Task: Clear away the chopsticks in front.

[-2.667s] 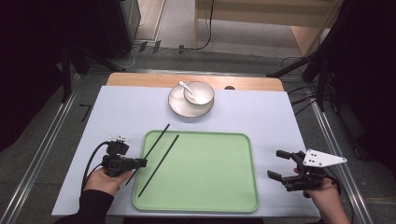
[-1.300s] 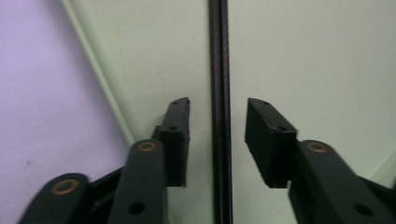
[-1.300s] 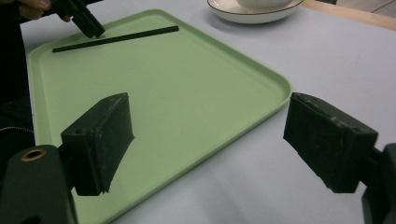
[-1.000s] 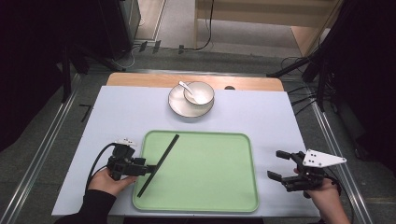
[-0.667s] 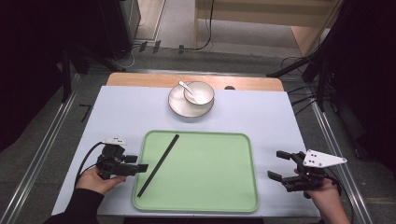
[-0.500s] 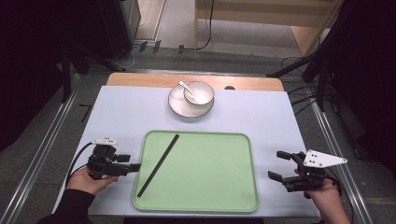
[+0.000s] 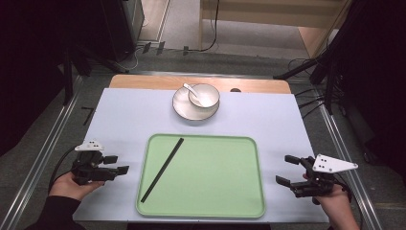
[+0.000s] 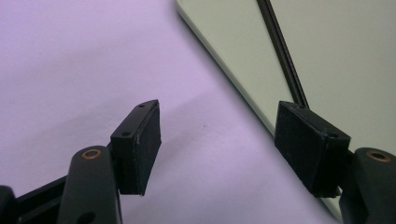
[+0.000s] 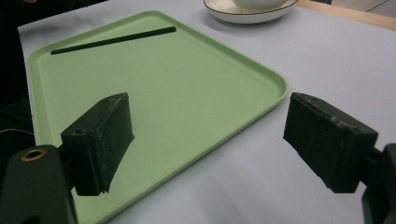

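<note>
The table [image 7: 143,110] is carrying everything, and the green tray [image 7: 215,177] is sitting at its near middle, serving as the landmark. The chopsticks [image 7: 163,168] are lying inside the tray along its left part, slanting from the far edge toward the near left corner; they are lying close together, probably so that they can be taken as a pair, though from the high view I cannot tell whether this is one stick or two. Beyond the tray's far edge a plate [image 7: 184,109] is bearing a bowl [image 7: 205,94] with a spoon [image 7: 190,89] leaning in it.

The left gripper [image 7: 117,165] is hovering just left of the tray, apart from it. Its jaws have just been opening and are standing wide with nothing between them, so the chopsticks appear to have been let go on the tray. The right gripper [image 7: 286,169] is waiting just right of the tray, jaws wide and empty, likely idle until needed.

The left gripper view is showing the tray's rim [image 8: 224,70] and the chopsticks [image 8: 280,51] up close beyond the bare jaws. The right gripper view is giving the chopsticks [image 9: 112,40] flat on the tray [image 9: 196,88], with the plate [image 9: 247,16] behind.
</note>
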